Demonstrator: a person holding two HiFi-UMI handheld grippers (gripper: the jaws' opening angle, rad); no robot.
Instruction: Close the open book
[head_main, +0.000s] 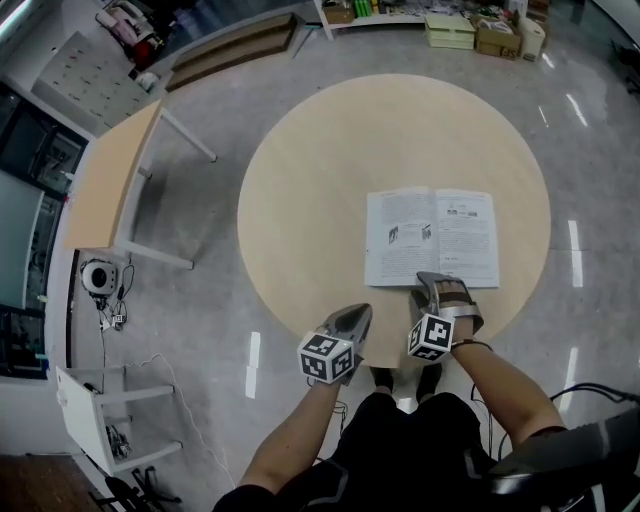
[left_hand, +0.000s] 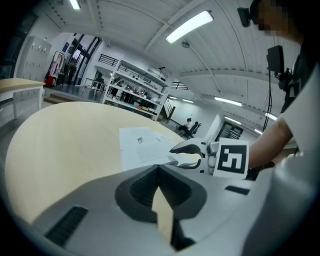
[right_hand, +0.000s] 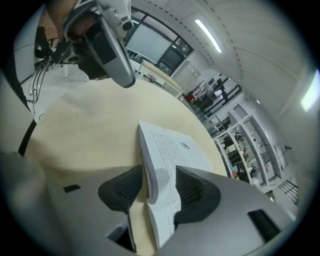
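Straddling open book (right_hand: 175, 147) edge: right gripper (right_hand: 160, 174), jaws apart

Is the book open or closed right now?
Open. The book lies spread flat on the round table, with two printed pages facing up.

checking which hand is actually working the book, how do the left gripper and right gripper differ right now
The left gripper's jaws meet at the tips with nothing between them; the right gripper's jaws stand apart around the open book's near edge. The left gripper sits over bare table, to the left of the book; the right gripper is at the book itself. Both are at the table's near side, pointing across it.
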